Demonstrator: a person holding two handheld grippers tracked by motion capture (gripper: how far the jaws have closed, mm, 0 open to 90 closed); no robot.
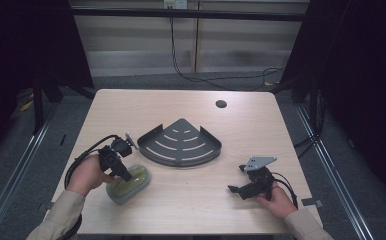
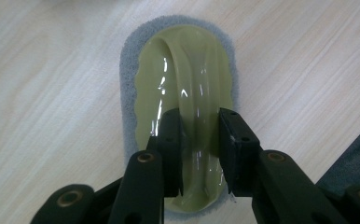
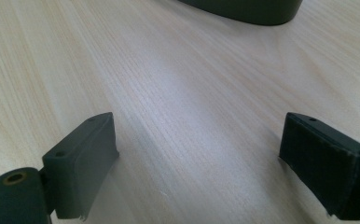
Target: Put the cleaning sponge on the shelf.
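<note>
Lower left of the high view: left hand (image 1: 87, 175) holds the left claw (image 1: 126, 174), pointed down onto a scrubber (image 1: 128, 184) lying flat on the counter (image 1: 191, 200). The scrubber is an oval grey pad with a glossy yellow-green plastic top and a raised handle ridge along its length.

Left gripper view: the scrubber (image 2: 183, 93) runs from the lower centre to the upper centre of the frame. Both jaws of the left claw (image 2: 200, 144) are set against the two sides of the handle ridge, pinching it. The pad rests on the wood.

Lower right of the high view: right hand (image 1: 276, 201) holds the right claw (image 1: 233, 189) low over bare counter, well apart from the scrubber. Right gripper view: right claw (image 3: 197, 158) spread wide, only wood grain between the jaws.

Centre of the high view, beyond both claws: a dark fan-shaped slotted rack (image 1: 180, 142) sits on the counter, just beside the left claw's body. Its curved wall (image 3: 243, 10) shows at the top of the right gripper view.

Upper centre-right: a round hole (image 1: 221, 104) in the counter.
</note>
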